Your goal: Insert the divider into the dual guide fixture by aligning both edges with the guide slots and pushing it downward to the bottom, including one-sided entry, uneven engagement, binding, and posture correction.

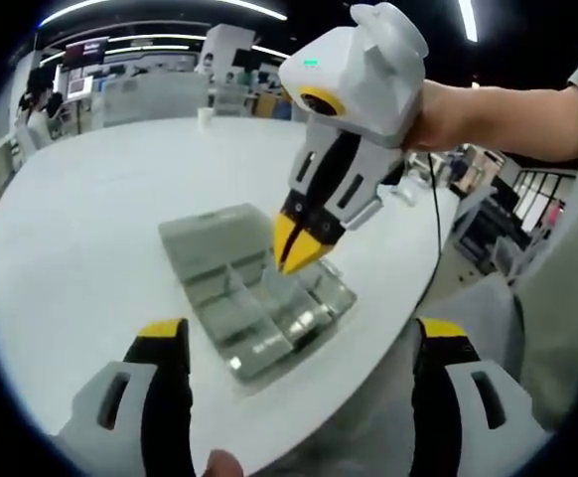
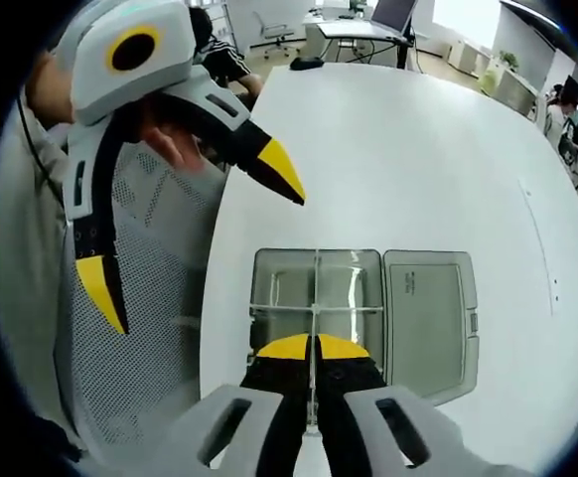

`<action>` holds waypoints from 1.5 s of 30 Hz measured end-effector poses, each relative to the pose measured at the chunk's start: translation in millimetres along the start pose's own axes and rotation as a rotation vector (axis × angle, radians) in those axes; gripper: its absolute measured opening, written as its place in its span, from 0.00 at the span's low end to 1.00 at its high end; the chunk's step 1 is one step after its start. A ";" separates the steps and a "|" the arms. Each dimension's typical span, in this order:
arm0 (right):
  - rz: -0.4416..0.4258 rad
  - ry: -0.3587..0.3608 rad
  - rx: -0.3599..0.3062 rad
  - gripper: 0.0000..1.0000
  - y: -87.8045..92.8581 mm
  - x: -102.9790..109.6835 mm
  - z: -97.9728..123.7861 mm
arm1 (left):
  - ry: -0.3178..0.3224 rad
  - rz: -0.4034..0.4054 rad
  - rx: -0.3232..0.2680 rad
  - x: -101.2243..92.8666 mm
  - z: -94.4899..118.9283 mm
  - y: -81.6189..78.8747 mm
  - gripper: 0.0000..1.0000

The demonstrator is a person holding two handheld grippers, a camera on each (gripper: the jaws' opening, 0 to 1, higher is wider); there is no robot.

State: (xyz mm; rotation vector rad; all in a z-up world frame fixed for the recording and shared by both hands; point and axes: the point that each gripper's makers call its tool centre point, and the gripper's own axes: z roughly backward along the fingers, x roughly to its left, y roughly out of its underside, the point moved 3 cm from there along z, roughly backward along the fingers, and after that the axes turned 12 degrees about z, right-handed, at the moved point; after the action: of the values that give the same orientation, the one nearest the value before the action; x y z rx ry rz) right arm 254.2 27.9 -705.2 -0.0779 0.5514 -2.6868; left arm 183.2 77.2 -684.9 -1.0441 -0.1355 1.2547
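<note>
The right tool [image 2: 314, 348], jaws pinching the clear divider [image 2: 315, 298], should lower it squarely into the compartment box's [image 2: 363, 318] slots. The left tool [image 1: 304, 333] hangs spread wide, apart from the box.

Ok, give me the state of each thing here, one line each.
Right gripper: shut on the divider, tips down at the box.
Left gripper: open, holding nothing, apart from the box.
Divider: upright, pinched at its top edge, standing among the compartments.
Clear box: open, resting on the table.
Lid: folded flat beside the compartments.
Table: white, carrying the box.
</note>
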 end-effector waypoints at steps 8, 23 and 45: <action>0.008 0.005 0.003 0.00 2.9 1.3 -2.1 | 0.000 -0.004 0.003 -0.8 0.2 0.4 0.91; 0.036 -0.002 0.028 0.00 2.7 1.5 -9.9 | -0.002 -0.003 0.006 0.4 0.5 0.7 0.91; 0.053 -0.004 0.053 0.00 4.7 2.3 -21.7 | -0.004 0.005 0.010 2.9 0.2 3.1 0.91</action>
State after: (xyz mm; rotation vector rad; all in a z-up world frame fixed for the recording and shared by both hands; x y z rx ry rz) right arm 251.0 31.0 -727.1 -0.0538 0.4737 -2.6475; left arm 182.0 79.5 -688.2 -1.0338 -0.1303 1.2607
